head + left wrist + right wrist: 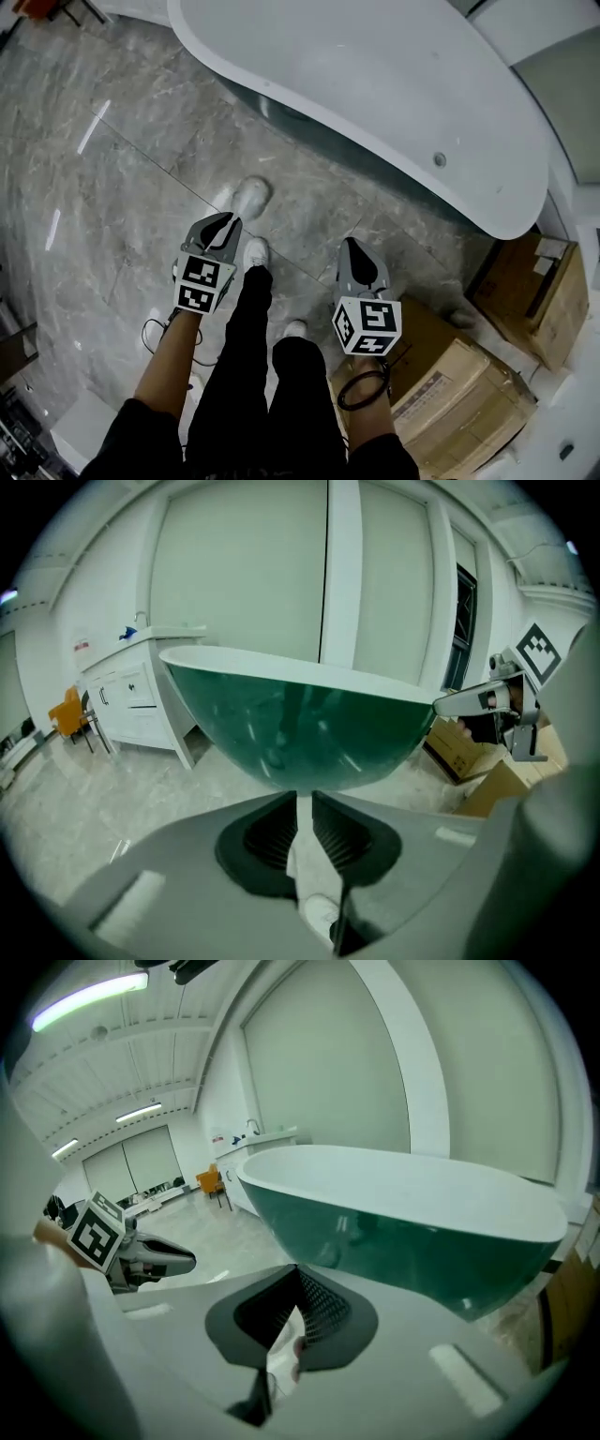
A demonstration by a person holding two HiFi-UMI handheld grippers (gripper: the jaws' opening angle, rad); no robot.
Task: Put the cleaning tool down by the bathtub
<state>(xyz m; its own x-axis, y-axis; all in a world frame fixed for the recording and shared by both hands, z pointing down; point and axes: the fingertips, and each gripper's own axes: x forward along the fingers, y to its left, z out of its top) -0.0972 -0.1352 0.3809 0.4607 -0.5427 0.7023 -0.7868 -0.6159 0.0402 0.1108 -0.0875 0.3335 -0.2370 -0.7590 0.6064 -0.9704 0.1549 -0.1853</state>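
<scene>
A white bathtub with a dark green outer shell (394, 94) stands ahead of me; the left gripper view shows the bathtub (300, 733) end on, and the right gripper view shows the bathtub (412, 1222) from its side. A small white object (249, 199), perhaps the cleaning tool, lies on the grey marble floor beside the tub, just beyond my shoes. My left gripper (227, 221) hangs above and slightly left of it, jaws shut and empty. My right gripper (350, 246) is level with it to the right, also shut on nothing.
Two cardboard boxes (455, 384) (536, 292) sit on the floor at the right, close to the tub's end. A white cabinet (131, 700) and an orange chair (67, 712) stand at the far left. My legs and white shoes (255, 253) are below the grippers.
</scene>
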